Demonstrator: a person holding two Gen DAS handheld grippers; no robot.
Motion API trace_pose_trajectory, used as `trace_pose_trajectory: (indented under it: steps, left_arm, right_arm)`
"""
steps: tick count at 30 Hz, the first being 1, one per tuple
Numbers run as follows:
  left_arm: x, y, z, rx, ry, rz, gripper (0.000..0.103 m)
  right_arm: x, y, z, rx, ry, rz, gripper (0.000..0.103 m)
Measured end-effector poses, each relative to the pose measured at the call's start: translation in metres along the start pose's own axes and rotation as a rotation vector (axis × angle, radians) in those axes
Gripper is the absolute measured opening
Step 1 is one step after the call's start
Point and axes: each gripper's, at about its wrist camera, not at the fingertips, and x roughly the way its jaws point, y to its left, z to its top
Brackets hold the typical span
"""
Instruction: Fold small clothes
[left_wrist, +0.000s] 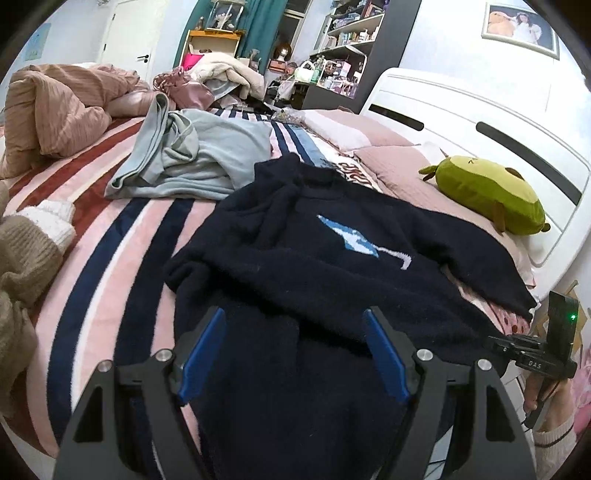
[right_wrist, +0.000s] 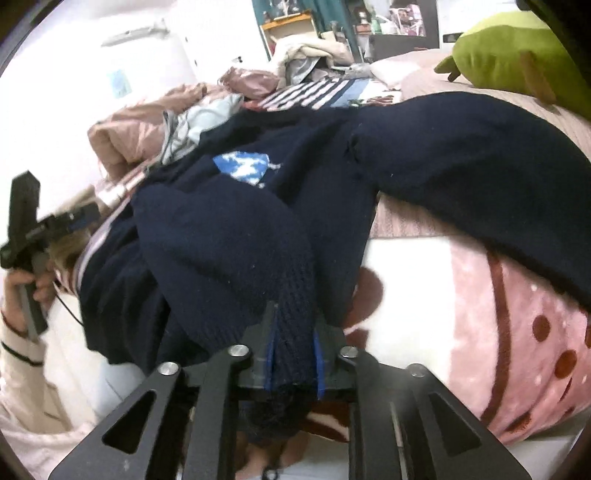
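Right gripper (right_wrist: 293, 345) is clamped on a sleeve cuff of the navy sweater (left_wrist: 314, 251), which lies spread on the bed (left_wrist: 122, 236) ahead of the open left gripper (left_wrist: 295, 354).

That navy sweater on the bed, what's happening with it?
A person is folding the sweater with two handheld claws. The right claw is shut on a knit edge of it, lifting that part. The left claw hovers open over the sweater's near end, gripping nothing. A grey garment lies crumpled behind.
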Motion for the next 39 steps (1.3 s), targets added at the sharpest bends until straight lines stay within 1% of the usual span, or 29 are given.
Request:
trace_pose_trajectory:
  steps: [1,2,3,5,6,7,9,11,12,13,16,17,18,19,20,22,23,25,29,31,33,35,37,39]
  left_arm:
    - [-0.003,-0.001,0.002,0.003,-0.009,-0.002,0.074]
    - [-0.005,-0.002,0.003,0.006,-0.017,-0.002,0.074]
    - [-0.008,-0.003,0.005,0.01,-0.028,-0.001,0.075]
    - [-0.014,-0.006,0.01,0.011,-0.045,-0.001,0.076]
    - [-0.016,-0.007,0.012,0.008,-0.054,-0.006,0.076]
    - [-0.016,-0.008,0.014,0.005,-0.059,-0.012,0.076]
    - [-0.016,-0.012,0.017,0.006,-0.06,-0.028,0.076]
    - [-0.014,-0.016,0.019,0.01,-0.052,-0.013,0.076]
    - [-0.013,-0.019,0.019,0.013,-0.049,-0.009,0.076]
    - [-0.013,-0.021,0.02,0.015,-0.047,-0.01,0.076]
    - [-0.013,-0.027,0.022,0.012,-0.047,-0.012,0.076]
    - [-0.014,-0.028,0.023,0.014,-0.049,-0.007,0.076]
    - [-0.014,-0.029,0.023,0.016,-0.05,0.0,0.076]
    - [-0.015,-0.03,0.024,0.019,-0.052,0.007,0.076]
    - [-0.017,-0.031,0.024,0.019,-0.058,0.011,0.076]
    - [-0.02,-0.03,0.025,0.007,-0.068,0.011,0.076]
    - [-0.021,-0.029,0.025,0.0,-0.071,0.01,0.076]
    - [-0.022,-0.028,0.025,-0.008,-0.08,0.013,0.076]
    - [-0.025,-0.025,0.025,-0.007,-0.093,0.021,0.076]
    - [-0.026,-0.024,0.025,-0.008,-0.101,0.02,0.076]
    - [-0.028,-0.022,0.025,-0.01,-0.11,0.019,0.076]
    - [-0.032,-0.018,0.024,-0.01,-0.122,0.019,0.076]
    - [-0.035,-0.014,0.022,-0.01,-0.13,0.017,0.076]
    - [-0.037,-0.01,0.02,-0.014,-0.141,0.012,0.076]
  right_arm:
    - [-0.008,-0.005,0.002,0.016,-0.03,-0.014,0.048]
    - [-0.018,-0.012,0.004,0.04,-0.071,-0.03,0.056]
    - [-0.027,-0.02,0.005,0.07,-0.103,-0.041,0.061]
    - [-0.039,-0.04,0.006,0.141,-0.139,-0.059,0.061]
    - [-0.046,-0.057,0.004,0.204,-0.166,-0.073,0.062]
    - [-0.048,-0.069,0.003,0.245,-0.182,-0.073,0.066]
    - [-0.045,-0.091,-0.004,0.339,-0.204,-0.045,0.073]
    - [-0.033,-0.109,-0.011,0.423,-0.198,-0.012,0.073]
    - [-0.03,-0.114,-0.013,0.438,-0.223,-0.003,0.071]
    - [-0.028,-0.117,-0.013,0.44,-0.271,-0.005,0.071]
    - [-0.027,-0.128,-0.009,0.482,-0.391,-0.044,0.071]
    - [-0.025,-0.133,-0.007,0.501,-0.417,-0.051,0.071]
    - [-0.026,-0.137,-0.005,0.521,-0.447,-0.06,0.069]
    - [-0.028,-0.14,-0.003,0.537,-0.481,-0.071,0.065]
    - [-0.029,-0.141,-0.001,0.545,-0.501,-0.081,0.058]
    - [-0.033,-0.148,0.006,0.564,-0.517,-0.143,0.011]
    - [-0.034,-0.152,0.009,0.576,-0.515,-0.172,0.007]
    - [-0.039,-0.156,0.013,0.57,-0.542,-0.163,0.005]
    - [-0.057,-0.133,0.029,0.451,-0.603,-0.238,0.003]
    - [-0.072,-0.124,0.043,0.399,-0.646,-0.269,0.003]
    - [-0.085,-0.117,0.06,0.354,-0.674,-0.277,0.003]
    - [-0.094,-0.106,0.079,0.283,-0.694,-0.264,0.003]
    - [-0.098,-0.082,0.096,0.182,-0.697,-0.221,0.003]
    - [-0.095,-0.053,0.109,0.078,-0.68,-0.165,0.003]
